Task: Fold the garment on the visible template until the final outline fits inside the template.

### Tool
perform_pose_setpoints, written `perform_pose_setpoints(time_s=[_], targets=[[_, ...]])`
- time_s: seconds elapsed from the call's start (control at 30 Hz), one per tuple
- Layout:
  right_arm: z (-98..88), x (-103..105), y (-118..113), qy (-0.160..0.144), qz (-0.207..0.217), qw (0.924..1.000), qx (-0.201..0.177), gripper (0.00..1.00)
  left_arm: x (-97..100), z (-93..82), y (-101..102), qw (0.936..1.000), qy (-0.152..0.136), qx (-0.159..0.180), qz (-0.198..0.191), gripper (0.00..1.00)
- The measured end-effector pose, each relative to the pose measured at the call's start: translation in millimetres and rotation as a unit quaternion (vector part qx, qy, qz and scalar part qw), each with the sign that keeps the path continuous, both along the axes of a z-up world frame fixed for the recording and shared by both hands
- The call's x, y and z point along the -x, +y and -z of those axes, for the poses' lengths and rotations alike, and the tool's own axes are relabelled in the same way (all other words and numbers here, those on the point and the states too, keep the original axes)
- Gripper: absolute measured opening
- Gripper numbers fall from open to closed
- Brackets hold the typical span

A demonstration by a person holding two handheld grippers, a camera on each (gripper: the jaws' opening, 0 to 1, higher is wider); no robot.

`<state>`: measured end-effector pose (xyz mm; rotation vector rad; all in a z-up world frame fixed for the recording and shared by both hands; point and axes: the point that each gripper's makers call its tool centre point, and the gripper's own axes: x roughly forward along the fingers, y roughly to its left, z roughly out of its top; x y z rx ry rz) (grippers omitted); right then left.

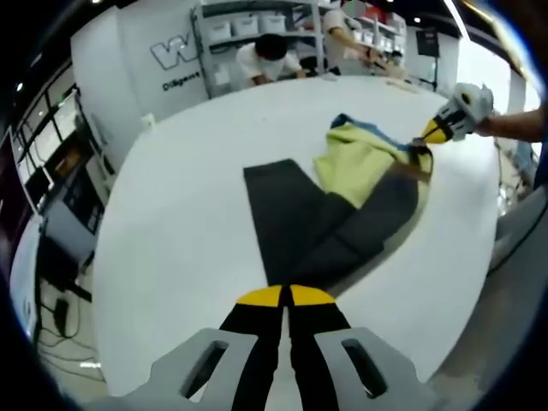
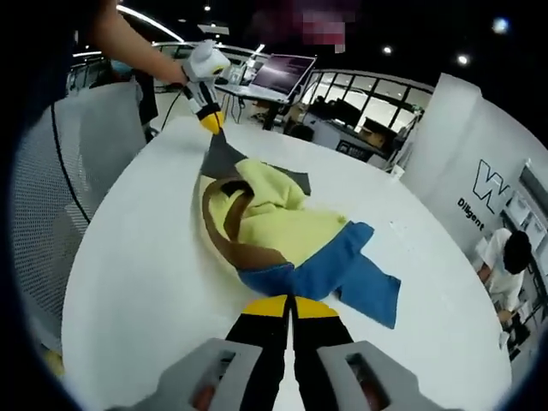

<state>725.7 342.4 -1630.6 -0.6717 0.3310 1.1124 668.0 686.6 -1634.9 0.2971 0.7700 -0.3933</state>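
Grey trouser legs (image 1: 300,227) pinched in my closed left gripper (image 1: 284,297); right gripper (image 2: 288,306) clamps the blue end at six o'clock—I'd lift both evenly.

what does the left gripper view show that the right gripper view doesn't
Left gripper view alone: the long dark grey part of the garment stretching toward its own tool, shelves with white bins, and the right tool pinching the far edge.

Right gripper view alone: the blue part, a brown band, an open laptop, a white mesh chair, and the left tool gripping a grey corner.

Both: the yellow part, the white table, a person bent over at its far side.
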Motion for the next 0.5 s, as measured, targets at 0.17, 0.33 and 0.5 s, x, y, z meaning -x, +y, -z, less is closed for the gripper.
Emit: perform_pose_setpoints(time_s=[0.17,0.33,0.5], targets=[[-41.5,-10,-6,-0.013,0.023,0.9984,-0.051,0.00,-5.1,-9.0,-3,0.9999,-0.010,0.002,0.000,0.04],[-81.9,-20,-12,-0.023,0.049,0.9939,-0.096,0.00,-11.1,-20.4,-10,0.9996,-0.027,0.005,0.001,0.04],[-129.4,-17,-8,-0.019,0.049,0.9888,-0.140,0.00,-17.0,-27.9,-17,0.9993,-0.038,0.004,0.008,0.04]])
